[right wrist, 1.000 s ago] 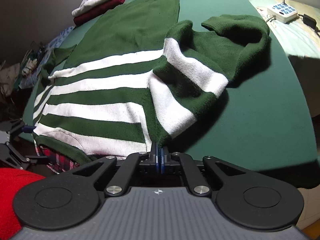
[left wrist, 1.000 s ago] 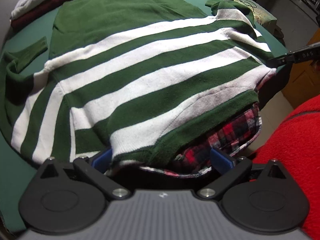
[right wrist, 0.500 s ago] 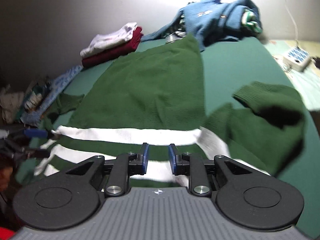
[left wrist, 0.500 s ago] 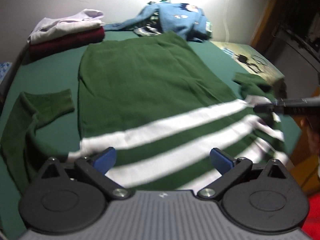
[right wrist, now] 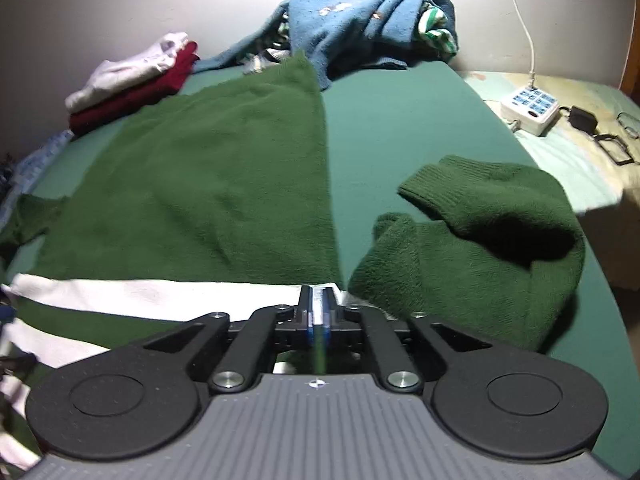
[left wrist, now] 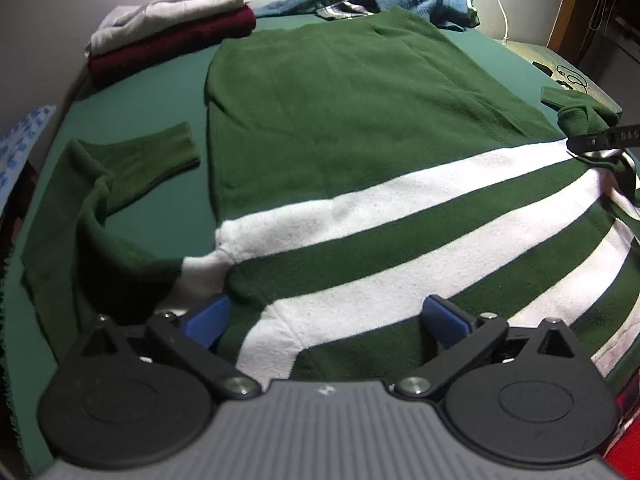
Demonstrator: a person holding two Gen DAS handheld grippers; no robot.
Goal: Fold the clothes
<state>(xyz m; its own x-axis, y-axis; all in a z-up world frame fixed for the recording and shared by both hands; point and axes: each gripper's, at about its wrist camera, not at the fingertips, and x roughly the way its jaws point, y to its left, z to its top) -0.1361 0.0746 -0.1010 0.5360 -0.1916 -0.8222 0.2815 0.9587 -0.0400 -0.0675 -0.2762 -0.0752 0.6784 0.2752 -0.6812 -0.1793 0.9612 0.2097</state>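
Note:
A green sweater [left wrist: 360,112] with white stripes lies flat on the green bed sheet [right wrist: 400,120], plain green half at the far end. My left gripper [left wrist: 326,316] is open, and its blue pads [left wrist: 208,316] straddle the striped part near the left armpit. The left sleeve [left wrist: 120,168] lies bent beside the body. My right gripper [right wrist: 318,312] is shut on the sweater's right edge at the first white stripe. It also shows in the left wrist view as the right gripper [left wrist: 600,140]. The right sleeve [right wrist: 480,248] lies crumpled just to the right of it.
A folded white and maroon stack [left wrist: 172,28] sits at the far left by the wall. A pile with a blue sweater [right wrist: 360,16] lies at the far end. A power strip [right wrist: 528,110], cable and glasses [right wrist: 612,148] lie on the right. A person's red sleeve [left wrist: 624,456] shows bottom right.
Both grippers left the collar end, lifted and moved forward, then came down at the first white stripe. The right gripper opened on the way and has shut on the sweater's edge.

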